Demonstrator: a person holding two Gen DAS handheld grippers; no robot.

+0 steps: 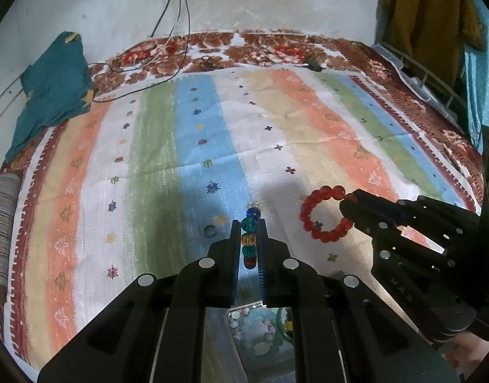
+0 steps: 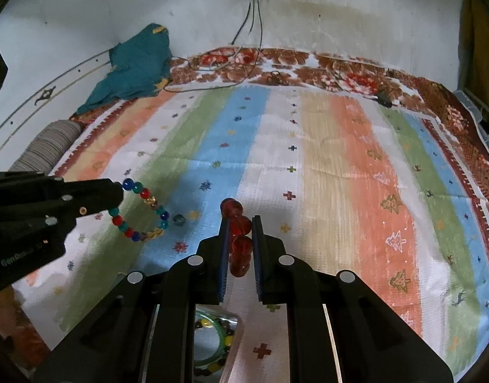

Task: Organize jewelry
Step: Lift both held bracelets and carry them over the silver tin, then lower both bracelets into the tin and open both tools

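My left gripper [image 1: 248, 223] is shut on a bracelet of multicoloured beads [image 1: 249, 234], held edge-on between the fingers above the striped cloth; it also shows in the right wrist view [image 2: 139, 214], hanging as a loop from the left gripper [image 2: 118, 196]. My right gripper [image 2: 239, 220] is shut on a red bead bracelet [image 2: 238, 239], which also shows as a full ring in the left wrist view [image 1: 324, 214], held by the right gripper [image 1: 346, 204]. A small dark ring [image 1: 208, 230] lies on the cloth near the left fingers, also in the right wrist view [image 2: 179, 219].
A tray with jewelry, including a green bangle [image 2: 217, 335], sits under both grippers [image 1: 260, 332]. A teal cloth [image 1: 53, 92] and cables [image 1: 177, 48] lie at the bed's far end. A striped pillow [image 1: 2, 223] is at the left edge.
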